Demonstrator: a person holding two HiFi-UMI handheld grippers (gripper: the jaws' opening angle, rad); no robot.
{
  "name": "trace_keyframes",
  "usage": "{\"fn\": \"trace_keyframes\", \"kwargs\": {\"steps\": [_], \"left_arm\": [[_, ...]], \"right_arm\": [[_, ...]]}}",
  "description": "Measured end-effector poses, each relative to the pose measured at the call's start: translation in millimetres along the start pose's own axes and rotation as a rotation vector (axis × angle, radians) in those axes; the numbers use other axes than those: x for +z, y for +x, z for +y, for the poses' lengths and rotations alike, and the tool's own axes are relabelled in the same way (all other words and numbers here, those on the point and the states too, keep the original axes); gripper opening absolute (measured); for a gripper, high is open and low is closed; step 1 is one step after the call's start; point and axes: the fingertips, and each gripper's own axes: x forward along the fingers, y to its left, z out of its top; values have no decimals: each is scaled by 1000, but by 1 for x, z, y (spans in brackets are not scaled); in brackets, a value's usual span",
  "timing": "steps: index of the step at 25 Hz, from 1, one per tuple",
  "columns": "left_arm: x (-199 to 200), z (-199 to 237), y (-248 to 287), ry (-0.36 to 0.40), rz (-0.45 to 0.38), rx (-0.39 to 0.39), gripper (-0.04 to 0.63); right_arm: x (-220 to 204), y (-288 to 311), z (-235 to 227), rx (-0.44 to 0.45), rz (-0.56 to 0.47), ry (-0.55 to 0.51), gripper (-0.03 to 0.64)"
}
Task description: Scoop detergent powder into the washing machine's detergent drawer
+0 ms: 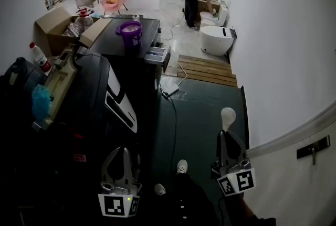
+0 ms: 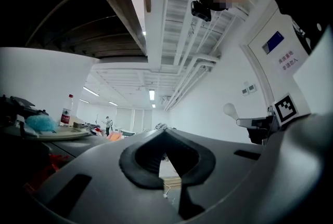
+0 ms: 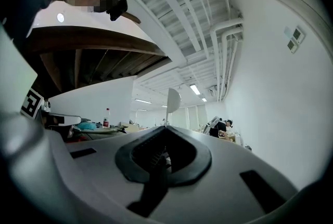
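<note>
In the head view a black washing machine (image 1: 113,41) stands far ahead with its grey detergent drawer (image 1: 156,55) pulled open. A purple tub (image 1: 129,31) sits on its top. My right gripper (image 1: 227,135) is low at the right, shut on the handle of a white scoop (image 1: 228,116) that points up and forward. The scoop's bowl (image 3: 173,100) rises above my right gripper (image 3: 165,130) in its own view. My left gripper (image 1: 122,150) is low at the left, shut, with nothing in it. Its tips meet in the left gripper view (image 2: 165,133), where the scoop (image 2: 230,110) shows at the right.
A nearer black machine with a white panel (image 1: 121,100) runs along my left, carrying a tray, a blue cloth (image 1: 40,101) and a red-capped bottle (image 1: 39,57). Cardboard boxes (image 1: 52,25) stand behind. Ahead lie green floor with a cable (image 1: 171,95), a wooden pallet (image 1: 206,69), a white appliance (image 1: 218,39), people, and the wall right.
</note>
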Motion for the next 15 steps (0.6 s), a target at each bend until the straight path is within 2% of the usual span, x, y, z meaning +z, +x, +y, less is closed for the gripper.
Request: {"fn": "trace_keyframes", "kwargs": {"steps": [15], "left_arm": [[-15, 7, 80, 17, 31, 73, 8]], "right_arm": [[-12, 83, -48, 66, 11, -6, 32]]}}
